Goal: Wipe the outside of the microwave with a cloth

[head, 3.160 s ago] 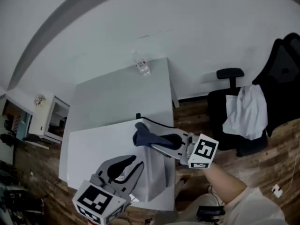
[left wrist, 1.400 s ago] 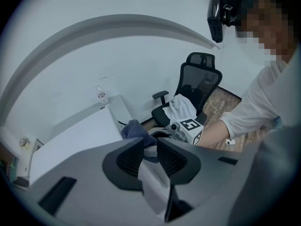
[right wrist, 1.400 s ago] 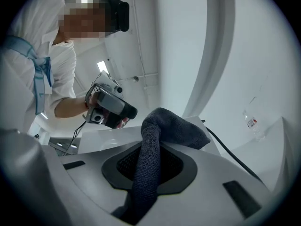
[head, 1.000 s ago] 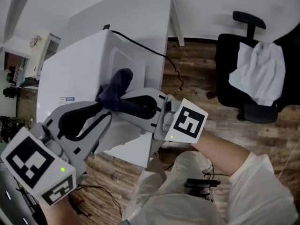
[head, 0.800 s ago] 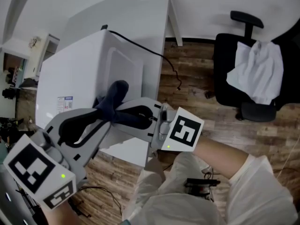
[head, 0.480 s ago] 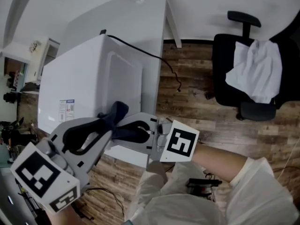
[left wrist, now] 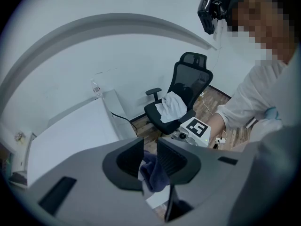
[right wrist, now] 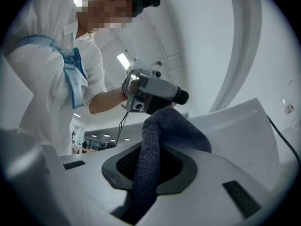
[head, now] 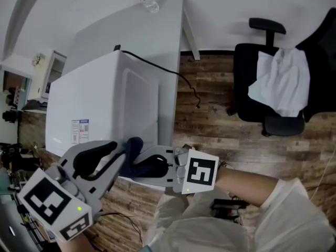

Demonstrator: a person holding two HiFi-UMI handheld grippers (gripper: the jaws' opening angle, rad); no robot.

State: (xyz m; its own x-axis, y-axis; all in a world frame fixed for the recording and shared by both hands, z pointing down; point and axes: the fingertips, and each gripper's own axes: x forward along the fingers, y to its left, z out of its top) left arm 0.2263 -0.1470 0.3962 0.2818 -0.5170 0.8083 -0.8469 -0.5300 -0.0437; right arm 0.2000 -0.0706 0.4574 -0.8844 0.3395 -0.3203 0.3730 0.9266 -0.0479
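At the near edge of the boxy white microwave (head: 100,109), which stands on the white tabletop (head: 131,30), the dark blue cloth (head: 135,150) now rests, having slid down the embossed panel from its middle a second ago. The right gripper (head: 142,164) has its jaws clamped on the bunched cloth. The left gripper (head: 119,152) hovers just beside it, jaws a narrow gap apart and empty. That stroke looks spent; a fresh pass or another face probably comes next
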